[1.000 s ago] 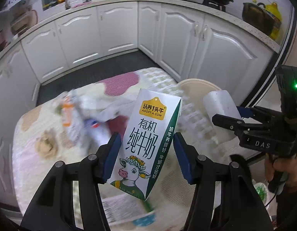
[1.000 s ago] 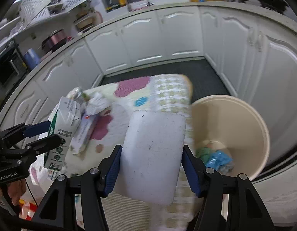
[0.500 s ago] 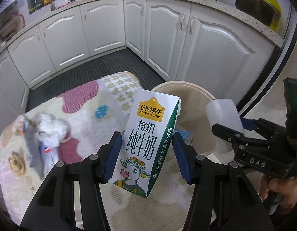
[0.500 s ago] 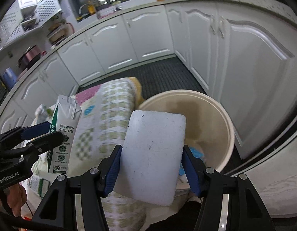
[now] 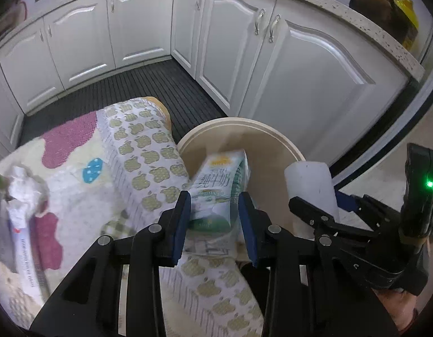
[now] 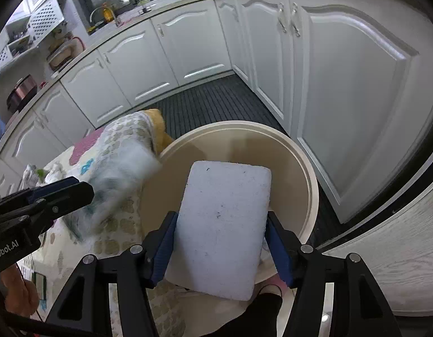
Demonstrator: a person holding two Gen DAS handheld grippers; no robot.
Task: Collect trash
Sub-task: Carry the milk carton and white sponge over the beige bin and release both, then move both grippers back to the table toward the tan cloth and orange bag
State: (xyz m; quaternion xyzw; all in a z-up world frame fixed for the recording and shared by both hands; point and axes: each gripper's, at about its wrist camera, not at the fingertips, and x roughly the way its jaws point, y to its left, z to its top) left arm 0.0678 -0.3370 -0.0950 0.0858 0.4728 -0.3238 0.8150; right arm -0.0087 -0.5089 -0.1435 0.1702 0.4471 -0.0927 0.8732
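Observation:
A green and white milk carton (image 5: 219, 188) is blurred and tipping forward out of my left gripper (image 5: 215, 219), over the rim of the beige round bin (image 5: 289, 147). The left gripper's jaws stand apart with gaps beside the carton. In the right wrist view the carton (image 6: 118, 185) is a blur by the bin's rim (image 6: 312, 185). My right gripper (image 6: 222, 241) is shut on a white foam block (image 6: 222, 224) held above the bin's opening; the block also shows in the left wrist view (image 5: 309, 188).
A table with a patterned cloth (image 5: 149, 154) stands left of the bin. Crumpled paper (image 5: 22, 188) and a flat box (image 5: 22, 258) lie on it. White cabinets (image 6: 343, 84) run behind and to the right, close to the bin. Dark floor mat (image 5: 126, 90) beyond.
The left gripper has opened and the milk carton is falling forward toward the bin. Both grippers have moved right, from over the table to the bin. The foam block stays gripped.

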